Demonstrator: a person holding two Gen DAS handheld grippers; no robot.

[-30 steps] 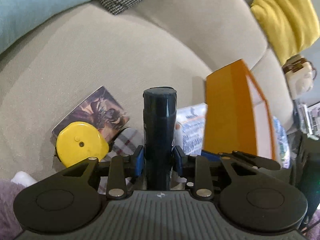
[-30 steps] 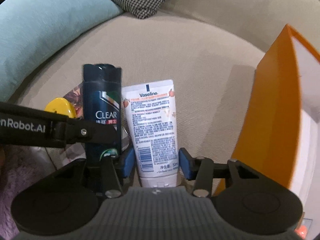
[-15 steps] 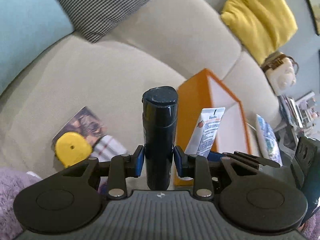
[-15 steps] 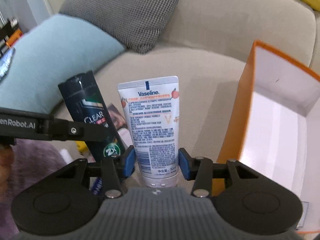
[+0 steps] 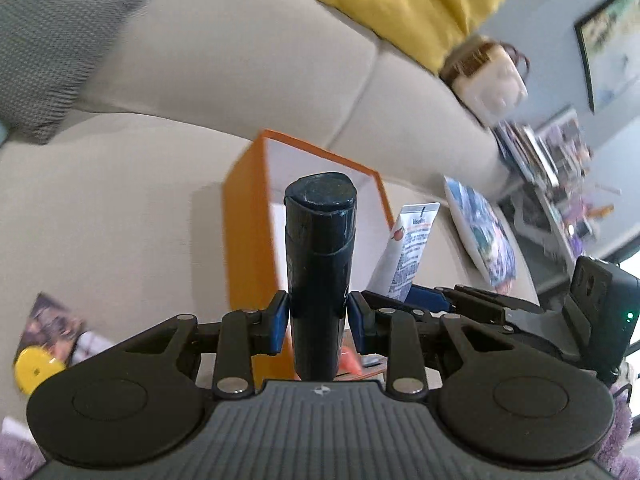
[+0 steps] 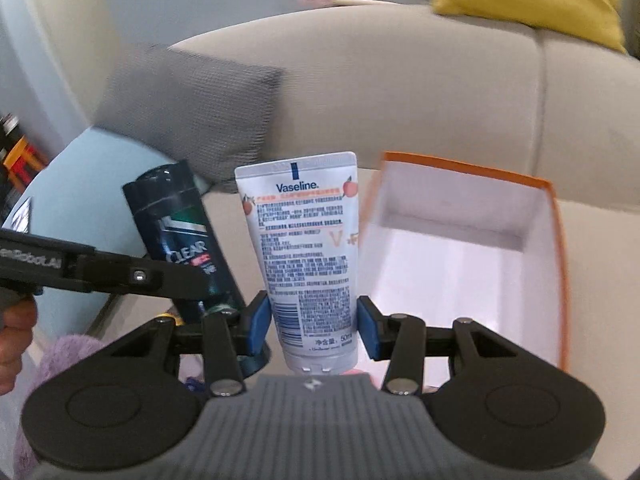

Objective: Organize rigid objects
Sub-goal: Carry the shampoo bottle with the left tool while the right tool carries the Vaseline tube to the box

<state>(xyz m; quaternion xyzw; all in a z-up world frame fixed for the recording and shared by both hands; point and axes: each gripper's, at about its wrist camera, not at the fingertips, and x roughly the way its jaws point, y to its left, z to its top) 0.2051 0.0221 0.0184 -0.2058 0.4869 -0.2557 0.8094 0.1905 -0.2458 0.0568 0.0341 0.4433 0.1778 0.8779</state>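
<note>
My left gripper [image 5: 319, 326] is shut on a dark blue Clear shampoo bottle [image 5: 319, 264] held upright above the sofa seat, in front of the open orange box [image 5: 248, 240]. My right gripper [image 6: 314, 326] is shut on a white Vaseline tube [image 6: 308, 256], cap end down, held just left of the orange box [image 6: 460, 272], whose white inside shows. The shampoo bottle [image 6: 184, 236] and the left gripper's arm show at the left of the right wrist view. The tube [image 5: 408, 256] shows at the right of the left wrist view.
On the beige sofa seat [image 5: 120, 208] lie a yellow tape measure [image 5: 36, 368] and a picture card [image 5: 48, 320] at lower left. A grey cushion [image 6: 188, 108], a light blue cushion [image 6: 80, 200], a yellow cushion [image 5: 408, 4] and a patterned pillow [image 5: 480, 236] surround the seat.
Both grippers have risen from the seat with their objects and moved right toward the orange box. The box's open inside now faces the right wrist camera.
</note>
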